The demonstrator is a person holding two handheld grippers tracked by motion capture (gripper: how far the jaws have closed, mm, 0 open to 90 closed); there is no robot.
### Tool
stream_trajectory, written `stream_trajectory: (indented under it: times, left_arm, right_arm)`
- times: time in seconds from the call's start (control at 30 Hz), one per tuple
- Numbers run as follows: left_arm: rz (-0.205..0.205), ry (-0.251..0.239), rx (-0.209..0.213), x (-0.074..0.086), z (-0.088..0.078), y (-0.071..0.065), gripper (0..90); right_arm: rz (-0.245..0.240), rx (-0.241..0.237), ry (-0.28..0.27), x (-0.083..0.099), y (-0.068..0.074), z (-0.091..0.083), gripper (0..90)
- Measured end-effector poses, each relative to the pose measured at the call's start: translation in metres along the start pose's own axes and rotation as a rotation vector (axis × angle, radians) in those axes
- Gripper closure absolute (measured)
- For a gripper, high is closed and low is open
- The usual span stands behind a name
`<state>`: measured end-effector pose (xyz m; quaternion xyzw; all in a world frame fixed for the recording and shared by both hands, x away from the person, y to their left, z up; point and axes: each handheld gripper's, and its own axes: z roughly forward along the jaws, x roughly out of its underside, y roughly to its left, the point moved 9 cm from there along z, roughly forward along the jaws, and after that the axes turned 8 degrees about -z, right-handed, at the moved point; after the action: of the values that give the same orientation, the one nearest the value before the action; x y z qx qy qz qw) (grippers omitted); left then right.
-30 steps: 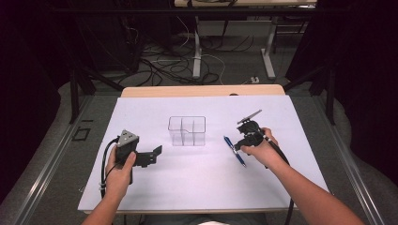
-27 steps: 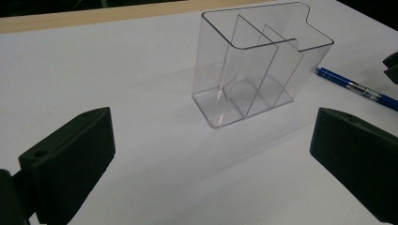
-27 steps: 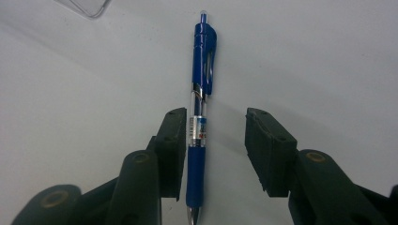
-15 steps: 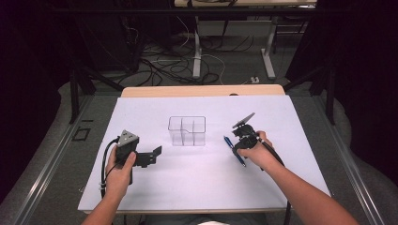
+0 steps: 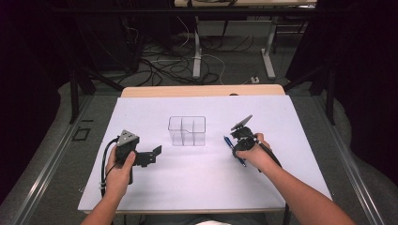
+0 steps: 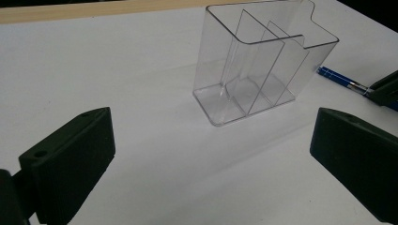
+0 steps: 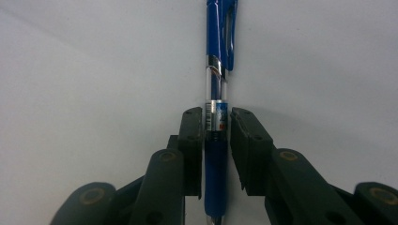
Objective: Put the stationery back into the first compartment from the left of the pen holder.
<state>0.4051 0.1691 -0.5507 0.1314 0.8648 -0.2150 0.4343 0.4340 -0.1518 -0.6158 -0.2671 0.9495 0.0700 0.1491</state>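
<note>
On the right side of the desk [image 5: 155, 197], the right tool [image 5: 236, 144] is down over the blue pen [image 5: 228, 142], and its jaws have just been closing with the pen between them. From the right gripper view it's a snug fit: the right tool [image 7: 216, 123] has both black jaws pressed against the barrel of the blue pen [image 7: 217, 70], one on each side, gripping it just below the silver band. The clip end of the pen runs straight ahead from the jaws, and the pen lies flat on the white sheet [image 7: 84, 70] that covers the desk.

Over on the left, the left tool [image 5: 155, 153] sits low by the desk in the person's hand, jaws spread wide and holding nothing. The left gripper view confirms it: the two black jaws stand far apart with bare white sheet between them, and beyond them stands the clear organizer [image 6: 263, 61], upright, its inner dividers splitting it into compartments. Just past the organizer's right side, the pen [image 6: 335, 77] pokes into sight.

From the high view, the organizer [image 5: 187, 131] stands near the middle of the sheet, between the two tools and touched by neither. The pen lies just to its right, apart from it.
</note>
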Motion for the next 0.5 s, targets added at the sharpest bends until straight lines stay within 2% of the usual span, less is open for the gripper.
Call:
stream_trajectory:
  times: [0.1, 0.17, 0.2, 0.23, 0.5]
  left_arm:
    - [0.008, 0.002, -0.003, -0.0002, -0.0004, 0.0004, 0.3]
    - [0.008, 0.001, -0.003, -0.0003, -0.0007, 0.0005, 0.3]
    - [0.005, -0.001, -0.003, -0.0003, -0.0009, 0.0006, 0.3]
    - [-0.002, -0.001, -0.001, -0.0001, -0.0008, 0.0001, 0.3]
    - [0.009, 0.001, -0.003, 0.0003, -0.0009, 0.0011, 0.3]
  right_arm:
    - [-0.002, 0.008, 0.026, 0.0009, 0.0004, -0.0016, 77.4]
    - [-0.005, 0.0, 0.025, 0.0006, 0.0007, -0.0016, 79.0]
    - [0.017, -0.004, 0.016, 0.0, 0.0023, -0.001, 79.2]
    - [0.009, -0.006, 0.003, -0.0011, 0.0016, 0.0001, 79.3]
    - [0.015, -0.005, 0.016, -0.0003, 0.0013, -0.0007, 79.6]
